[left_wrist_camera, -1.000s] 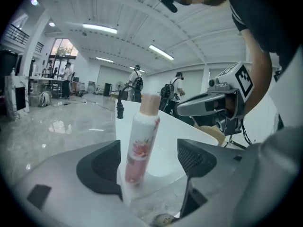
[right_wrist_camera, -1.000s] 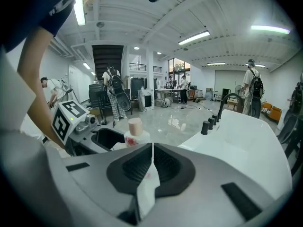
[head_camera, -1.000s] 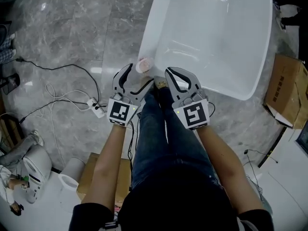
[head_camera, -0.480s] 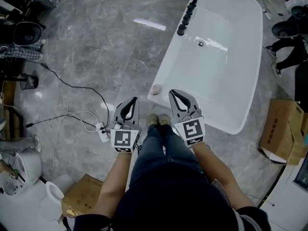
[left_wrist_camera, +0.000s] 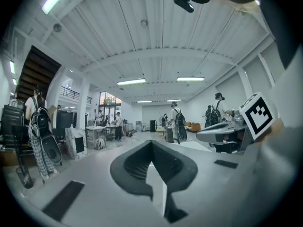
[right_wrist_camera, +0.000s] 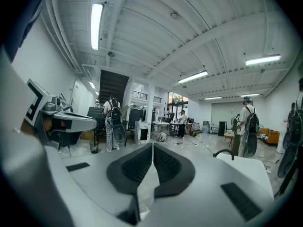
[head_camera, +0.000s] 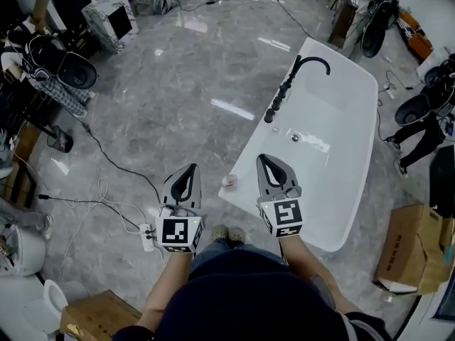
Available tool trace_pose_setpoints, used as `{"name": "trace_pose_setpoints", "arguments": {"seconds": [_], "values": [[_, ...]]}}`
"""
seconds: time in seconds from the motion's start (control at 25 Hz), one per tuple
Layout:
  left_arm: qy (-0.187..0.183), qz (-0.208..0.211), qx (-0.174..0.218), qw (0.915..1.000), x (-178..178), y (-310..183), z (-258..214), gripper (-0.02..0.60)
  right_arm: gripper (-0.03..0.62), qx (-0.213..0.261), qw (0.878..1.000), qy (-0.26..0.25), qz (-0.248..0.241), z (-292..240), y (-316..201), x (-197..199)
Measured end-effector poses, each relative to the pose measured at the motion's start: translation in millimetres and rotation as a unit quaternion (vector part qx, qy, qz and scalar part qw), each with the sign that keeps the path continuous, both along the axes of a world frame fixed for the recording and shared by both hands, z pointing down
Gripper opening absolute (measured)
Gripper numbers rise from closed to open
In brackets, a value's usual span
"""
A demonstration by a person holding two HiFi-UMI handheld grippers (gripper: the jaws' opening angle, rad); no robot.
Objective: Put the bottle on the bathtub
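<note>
Compared with a second ago, left claw (head_camera: 189, 170) and right claw (head_camera: 265, 160) are both lifted clear, fully closed and empty, while the bottle (head_camera: 229, 181) stands alone on the bathtub (head_camera: 341, 169) rim at the left claw's 3 o'clock; I judge placement done.

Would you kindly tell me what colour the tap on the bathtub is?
The tap is black, against the white bathtub; the head view shows it best.
</note>
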State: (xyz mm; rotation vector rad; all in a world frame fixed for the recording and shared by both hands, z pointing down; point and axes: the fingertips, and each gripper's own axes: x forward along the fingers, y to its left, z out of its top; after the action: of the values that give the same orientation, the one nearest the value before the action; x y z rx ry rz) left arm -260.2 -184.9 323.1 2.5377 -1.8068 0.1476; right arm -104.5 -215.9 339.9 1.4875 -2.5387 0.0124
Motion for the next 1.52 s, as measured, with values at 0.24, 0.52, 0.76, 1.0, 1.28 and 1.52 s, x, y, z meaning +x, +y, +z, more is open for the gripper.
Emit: {"name": "trace_pose_setpoints", "arguments": {"seconds": [0.24, 0.52, 0.76, 1.0, 1.28, 1.52], "values": [[0.008, -0.014, 0.065, 0.9978, 2, 10, -91, 0.023, 0.028, 0.072, 0.997, -0.011, 0.014, -86, 11, 5], [0.018, -0.009, 0.089, 0.9959, 11, 18, -130, 0.023, 0.028, 0.121, 0.992, -0.008, 0.019, -136, 28, 12], [0.005, -0.008, 0.094, 0.9955, 16, 32, -118, 0.023, 0.028, 0.119, 0.992, -0.018, 0.032, -126, 41, 20], [0.0, -0.003, 0.089, 0.996, 13, 29, -118, 0.023, 0.028, 0.096, 0.995, -0.031, 0.018, -122, 37, 11], [-0.007, -0.006, 0.085, 0.9963, 12, 26, -117, 0.023, 0.028, 0.091, 0.995, -0.034, 0.017, -120, 35, 15], [-0.008, -0.005, 0.089, 0.996, 31, 33, -113, 0.023, 0.028, 0.094, 0.994, -0.043, 0.015, -116, 38, 30]]}}
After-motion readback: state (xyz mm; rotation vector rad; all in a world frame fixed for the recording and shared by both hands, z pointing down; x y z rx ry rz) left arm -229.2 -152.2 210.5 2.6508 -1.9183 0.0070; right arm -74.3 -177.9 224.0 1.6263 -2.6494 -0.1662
